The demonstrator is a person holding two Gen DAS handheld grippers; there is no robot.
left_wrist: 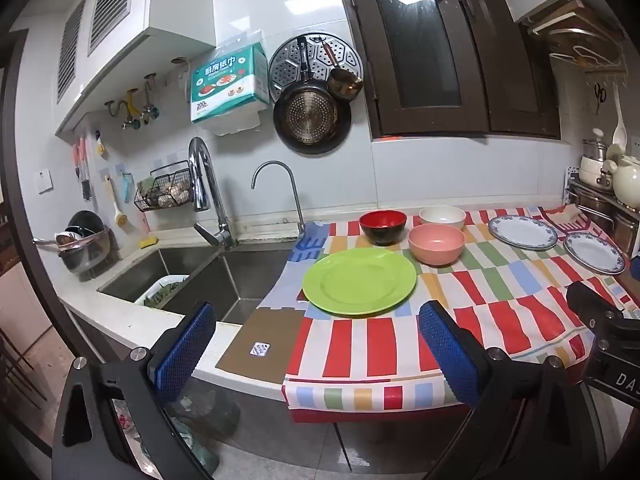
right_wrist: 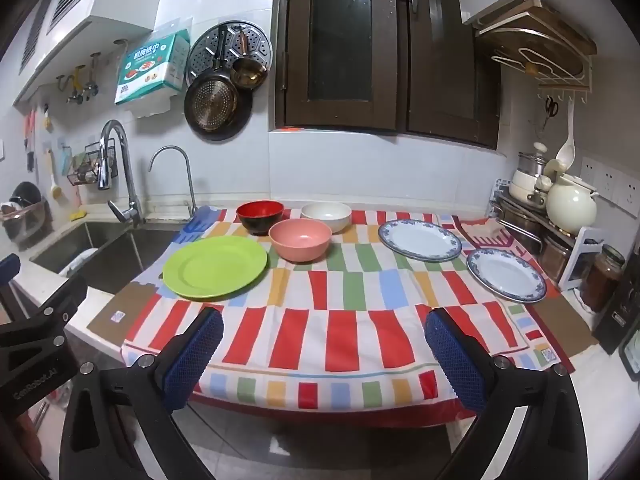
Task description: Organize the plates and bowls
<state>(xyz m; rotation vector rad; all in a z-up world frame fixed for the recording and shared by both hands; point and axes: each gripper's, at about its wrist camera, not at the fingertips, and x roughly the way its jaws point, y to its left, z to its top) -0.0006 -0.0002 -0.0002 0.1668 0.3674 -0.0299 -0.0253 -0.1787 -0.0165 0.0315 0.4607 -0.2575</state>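
Observation:
On a striped cloth point(right_wrist: 340, 320) lie a green plate point(left_wrist: 359, 281) point(right_wrist: 215, 267), a red-and-black bowl point(left_wrist: 383, 226) point(right_wrist: 259, 216), a pink bowl point(left_wrist: 436, 244) point(right_wrist: 300, 239), a white bowl point(left_wrist: 442, 217) point(right_wrist: 326, 216) and two blue-rimmed white plates point(right_wrist: 420, 239) point(right_wrist: 506, 274), side by side at the right. My left gripper point(left_wrist: 316, 354) hangs open before the counter's front edge, below the green plate. My right gripper point(right_wrist: 324, 358) is open too, before the cloth's front hem, with nothing between its blue pads point(right_wrist: 450, 356). Neither touches any dish.
A steel sink point(left_wrist: 224, 276) with two taps point(left_wrist: 208, 196) lies left of the cloth. Pots and a cream kettle point(right_wrist: 570, 200) stand on a rack at the right, with jars point(right_wrist: 602, 280) below. Pans hang on the back wall point(left_wrist: 312, 116). The other gripper's body point(left_wrist: 604, 320) shows at the right edge.

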